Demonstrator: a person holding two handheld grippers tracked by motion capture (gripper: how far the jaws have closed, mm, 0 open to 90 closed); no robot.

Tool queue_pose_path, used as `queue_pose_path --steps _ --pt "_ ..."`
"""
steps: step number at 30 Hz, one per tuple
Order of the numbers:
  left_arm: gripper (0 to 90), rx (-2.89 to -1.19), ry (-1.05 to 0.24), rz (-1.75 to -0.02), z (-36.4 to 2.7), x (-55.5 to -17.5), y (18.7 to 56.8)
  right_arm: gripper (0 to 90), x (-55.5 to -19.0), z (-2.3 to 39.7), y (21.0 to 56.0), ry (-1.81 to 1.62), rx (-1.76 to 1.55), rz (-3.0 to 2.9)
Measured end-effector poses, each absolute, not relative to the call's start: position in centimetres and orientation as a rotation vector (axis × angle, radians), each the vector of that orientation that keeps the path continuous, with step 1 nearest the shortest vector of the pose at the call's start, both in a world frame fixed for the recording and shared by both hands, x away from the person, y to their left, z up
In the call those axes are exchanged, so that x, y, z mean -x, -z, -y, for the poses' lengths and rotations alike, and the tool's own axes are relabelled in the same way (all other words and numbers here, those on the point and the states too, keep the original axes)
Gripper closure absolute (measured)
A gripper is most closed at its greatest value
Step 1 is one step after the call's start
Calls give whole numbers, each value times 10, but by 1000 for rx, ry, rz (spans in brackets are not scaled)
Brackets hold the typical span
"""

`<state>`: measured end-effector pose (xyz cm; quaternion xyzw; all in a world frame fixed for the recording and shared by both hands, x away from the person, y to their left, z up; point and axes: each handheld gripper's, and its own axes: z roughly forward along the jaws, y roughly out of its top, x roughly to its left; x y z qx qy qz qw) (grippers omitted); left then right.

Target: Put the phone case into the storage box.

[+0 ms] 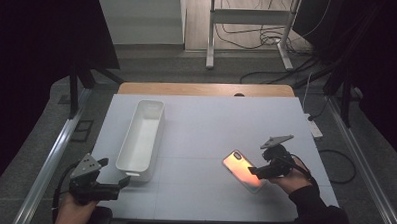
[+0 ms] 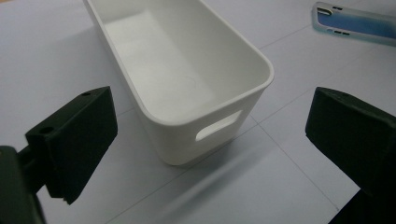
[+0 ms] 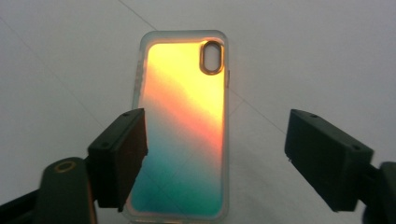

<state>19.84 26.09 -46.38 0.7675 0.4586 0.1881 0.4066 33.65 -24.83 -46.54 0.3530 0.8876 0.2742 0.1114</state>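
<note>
The high view is dim and soft, with dark, almost black masses along the left and right edges and the top corners; the white table point(image 1: 205, 142) is the brightest area, lit from above. The phone case point(image 1: 243, 170) glows orange there with slight bloom. In the left gripper view, light is even and bright; the white bin point(image 2: 187, 79) casts a soft shadow toward the bottom right, and the 2 black jaws close to the lens are slightly blurred. The right gripper view is hazy and greyish, vignetted toward the corners; the phone case point(image 3: 184, 126) shines yellow to teal, its edges soft.
</note>
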Motion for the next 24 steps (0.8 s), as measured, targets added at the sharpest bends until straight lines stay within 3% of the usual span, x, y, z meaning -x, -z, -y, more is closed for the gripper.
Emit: queue_pose_path --steps 8,24 --pt "33 -1935 -473 -1155 -261 -199 464 8 -339 258 468 -841 -1078 -2561" --pt "33 -1938 -474 -1155 -261 -199 464 0 -341 260 477 -863 -1095 -2571"
